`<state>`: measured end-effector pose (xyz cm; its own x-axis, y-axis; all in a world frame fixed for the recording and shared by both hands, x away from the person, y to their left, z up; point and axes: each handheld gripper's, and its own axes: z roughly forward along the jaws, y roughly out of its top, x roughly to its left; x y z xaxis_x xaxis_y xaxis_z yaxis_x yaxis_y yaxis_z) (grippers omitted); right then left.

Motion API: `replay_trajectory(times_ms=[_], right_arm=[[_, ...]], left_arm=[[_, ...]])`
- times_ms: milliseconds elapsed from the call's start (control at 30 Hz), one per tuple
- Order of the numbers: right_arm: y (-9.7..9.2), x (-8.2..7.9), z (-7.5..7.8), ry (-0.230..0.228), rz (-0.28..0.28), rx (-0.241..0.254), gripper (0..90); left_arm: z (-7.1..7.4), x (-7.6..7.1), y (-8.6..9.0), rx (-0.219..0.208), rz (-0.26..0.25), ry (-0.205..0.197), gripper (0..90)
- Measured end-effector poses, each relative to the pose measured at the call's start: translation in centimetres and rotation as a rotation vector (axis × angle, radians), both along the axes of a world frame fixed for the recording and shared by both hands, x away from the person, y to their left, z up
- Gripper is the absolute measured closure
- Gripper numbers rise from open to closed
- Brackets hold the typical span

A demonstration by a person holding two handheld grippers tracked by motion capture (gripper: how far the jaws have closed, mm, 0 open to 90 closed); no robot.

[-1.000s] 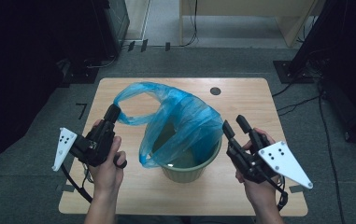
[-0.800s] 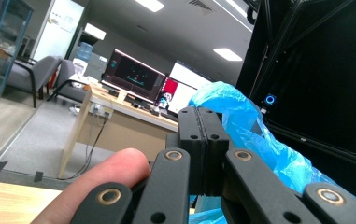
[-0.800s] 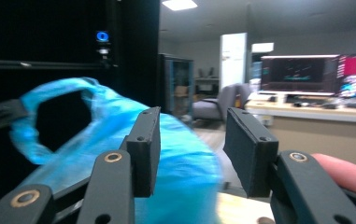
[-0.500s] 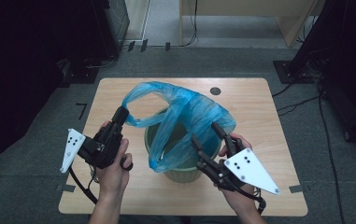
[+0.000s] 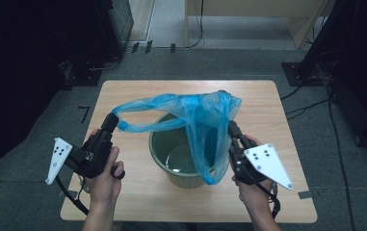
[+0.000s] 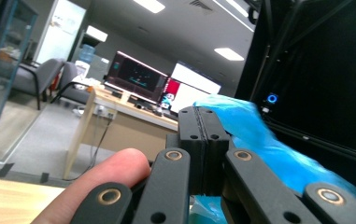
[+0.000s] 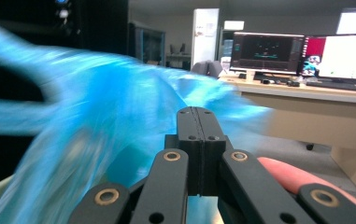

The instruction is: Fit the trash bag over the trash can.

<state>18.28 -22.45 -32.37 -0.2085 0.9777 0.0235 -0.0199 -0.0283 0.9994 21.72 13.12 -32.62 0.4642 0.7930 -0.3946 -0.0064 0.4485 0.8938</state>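
Observation:
A blue plastic bag (image 5: 190, 108) hangs stretched over a green bucket (image 5: 162, 144) that stands mid-table. My left gripper (image 5: 112, 120) is shut on the bag's left handle loop, left of the bucket. In the left gripper view its jaws (image 6: 202, 112) are pressed together, with blue film (image 6: 259, 140) running off to the right. My right gripper (image 5: 231, 126) stands at the bucket's right rim. Its jaws have just been closing and are shut on the bag's right side. In the right gripper view the jaws (image 7: 195, 112) meet, with the blurred bag (image 7: 96, 112) behind them.
The wooden table (image 5: 123, 96) has bare room all round the bucket. Dark equipment racks (image 5: 330, 57) flank it, and cables (image 5: 306, 103) lie on the grey floor. A desk with monitors (image 7: 269, 51) stands farther off.
The right gripper swung in from the bucket's right side and closed on the bag. The bag has come up off the bucket rim and is now stretched between both grippers.

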Motion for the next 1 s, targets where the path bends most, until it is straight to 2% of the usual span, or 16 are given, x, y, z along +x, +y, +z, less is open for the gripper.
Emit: replay_trajectory(times_ms=[33, 133, 200, 333, 367, 400, 500, 600, 700, 833, 900, 1000], right_arm=[[-0.7, -0.1, 0.2, -0.006, -0.005, 0.019, 90.0], [-2.4, -0.6, 0.8, -0.038, -0.035, 0.050, 90.0], [-3.3, -1.0, 1.3, -0.052, -0.031, 0.069, 90.0], [-4.5, -1.7, 1.8, -0.066, -0.028, 0.082, 90.0], [-4.7, -2.0, 1.9, -0.066, -0.029, 0.088, 90.0], [-4.7, -2.0, 1.9, -0.066, -0.029, 0.088, 90.0], [-5.2, -2.9, 2.2, -0.077, -0.031, 0.081, 90.0], [-5.5, -3.3, 2.3, -0.081, -0.036, 0.082, 90.0], [-6.1, -4.1, 2.4, -0.075, -0.039, 0.093, 90.0], [-6.4, -5.2, 1.8, -0.053, -0.038, 0.065, 90.0], [-6.4, -5.6, 1.6, -0.049, -0.040, 0.056, 90.0], [-6.8, -6.6, 0.5, -0.020, -0.048, 0.037, 90.0]], left_arm=[[0.0, -0.1, 0.7, -0.005, -0.003, 0.008, 89.8], [0.1, -0.4, 1.1, 0.016, 0.003, -0.001, 89.7], [0.1, -1.1, 1.7, 0.039, 0.005, -0.008, 89.7], [0.2, -1.9, 2.4, 0.053, 0.004, -0.009, 89.6], [0.2, -2.5, 2.9, 0.061, -0.002, -0.010, 89.5], [0.2, -2.5, 2.9, 0.061, -0.002, -0.010, 89.5], [0.0, -3.7, 4.1, 0.089, -0.003, -0.009, 89.3], [-0.1, -4.3, 4.8, 0.093, 0.006, -0.005, 89.3], [-0.6, -5.2, 6.0, 0.090, 0.004, 0.019, 89.2], [-1.3, -6.0, 6.5, 0.098, -0.022, 0.046, 88.8], [-1.8, -6.6, 6.7, 0.113, -0.033, 0.056, 88.5], [-3.0, -7.6, 6.6, 0.163, -0.065, 0.068, 88.2]])
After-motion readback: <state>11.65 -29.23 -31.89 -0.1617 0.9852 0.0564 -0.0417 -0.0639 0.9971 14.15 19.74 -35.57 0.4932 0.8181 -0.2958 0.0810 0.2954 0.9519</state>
